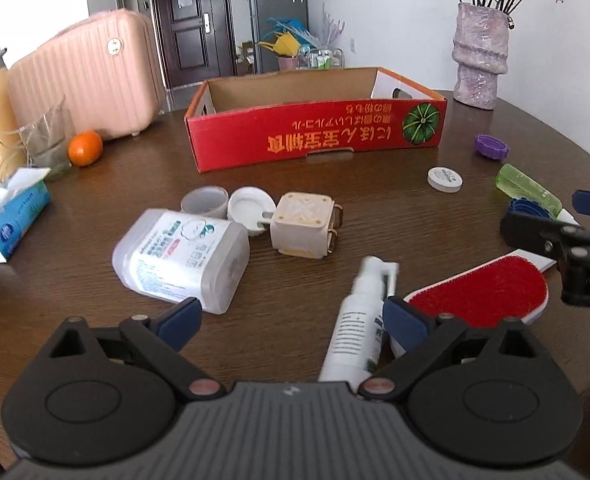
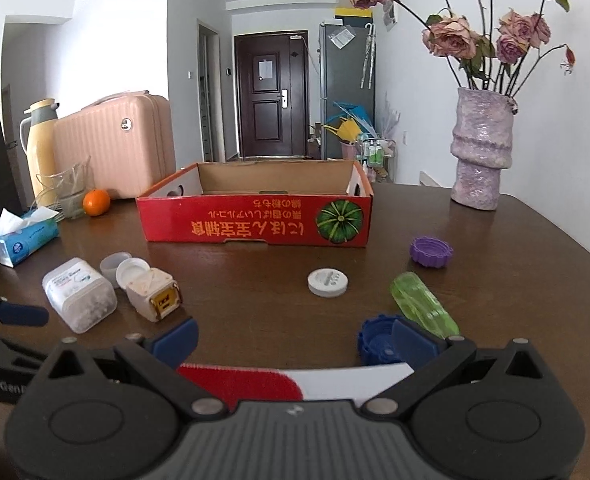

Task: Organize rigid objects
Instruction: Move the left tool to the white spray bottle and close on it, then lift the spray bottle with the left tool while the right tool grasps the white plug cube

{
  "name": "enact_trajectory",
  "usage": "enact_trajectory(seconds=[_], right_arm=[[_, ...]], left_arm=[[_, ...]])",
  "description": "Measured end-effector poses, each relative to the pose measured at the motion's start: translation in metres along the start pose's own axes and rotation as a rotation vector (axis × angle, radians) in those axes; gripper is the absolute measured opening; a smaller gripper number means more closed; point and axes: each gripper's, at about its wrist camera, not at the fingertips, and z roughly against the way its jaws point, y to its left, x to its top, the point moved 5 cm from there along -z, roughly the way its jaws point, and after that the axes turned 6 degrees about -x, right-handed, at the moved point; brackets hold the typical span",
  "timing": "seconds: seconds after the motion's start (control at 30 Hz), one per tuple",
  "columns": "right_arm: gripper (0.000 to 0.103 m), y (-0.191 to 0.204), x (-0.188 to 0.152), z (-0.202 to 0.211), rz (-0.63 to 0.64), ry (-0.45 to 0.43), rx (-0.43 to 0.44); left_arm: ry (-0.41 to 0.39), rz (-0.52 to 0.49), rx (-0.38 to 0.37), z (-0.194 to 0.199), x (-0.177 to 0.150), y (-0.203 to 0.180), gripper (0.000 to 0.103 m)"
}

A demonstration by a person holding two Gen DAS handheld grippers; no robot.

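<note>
Nearest, the left gripper [image 1: 291, 320] hangs spread and empty, the spray bottle [image 1: 357, 320] lying just inside its right finger, likely its next pick. The right gripper [image 2: 295, 336] is also spread wide, over the red brush [image 2: 251, 380], holding nothing. Before the box [image 2: 255, 224] lie the clear tub [image 1: 183, 256], beige cube [image 1: 303, 224], white lid [image 2: 328, 282], green bottle [image 2: 423, 308] and purple cap [image 2: 431, 251], all loose on the table [image 1: 95, 280]. The box is empty, apparently awaiting them.
</note>
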Motion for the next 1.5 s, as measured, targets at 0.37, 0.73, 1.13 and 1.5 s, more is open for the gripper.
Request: enact_trajectory(seconds=[0.37,0.73,1.13,1.5], right_arm=[[0.103,0.003,-0.008,-0.011,-0.020,-0.003,0.030],[0.103,0.010,-0.015,-0.017,0.018,0.012,0.034],[0.103,0.022,-0.006,-0.019,0.011,-0.006,0.014],[0.103,0.073,0.018,-0.021,0.103,-0.018,0.082]], left_arm=[[0.044,0.019,-0.026,-0.016,-0.007,0.004,0.076],[0.007,0.025,-0.082,-0.009,-0.010,-0.004,0.028],[-0.063,0.091,-0.085,0.013,-0.001,0.014,0.028],[-0.179,0.133,-0.064,0.053,0.019,0.049,0.028]])
